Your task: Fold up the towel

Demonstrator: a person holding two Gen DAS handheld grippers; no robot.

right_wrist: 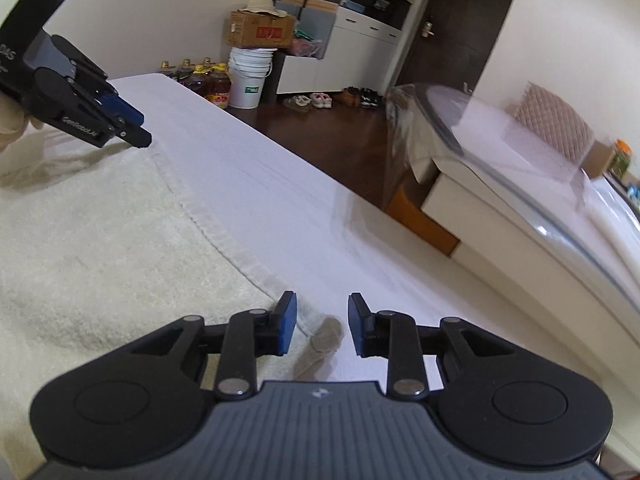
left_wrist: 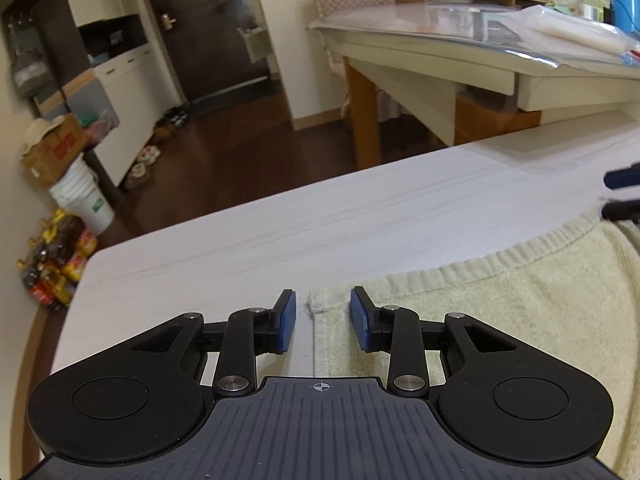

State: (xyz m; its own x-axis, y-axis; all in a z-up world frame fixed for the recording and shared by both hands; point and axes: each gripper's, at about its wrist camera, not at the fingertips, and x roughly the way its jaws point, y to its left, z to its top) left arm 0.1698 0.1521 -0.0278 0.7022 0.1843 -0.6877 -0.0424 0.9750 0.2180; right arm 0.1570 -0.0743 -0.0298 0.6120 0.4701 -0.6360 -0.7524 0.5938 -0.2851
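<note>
While the cream towel lies flat on the white table, my left gripper straddles its near left corner with jaws narrowly parted, gripping nothing, and my right gripper hangs likewise parted over the opposite corner, pads clear of the cloth.

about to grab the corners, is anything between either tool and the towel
Nothing visible. The left tool straddles a corner of the towel on the white tabletop; the right tool straddles another corner. Both are open.
</note>
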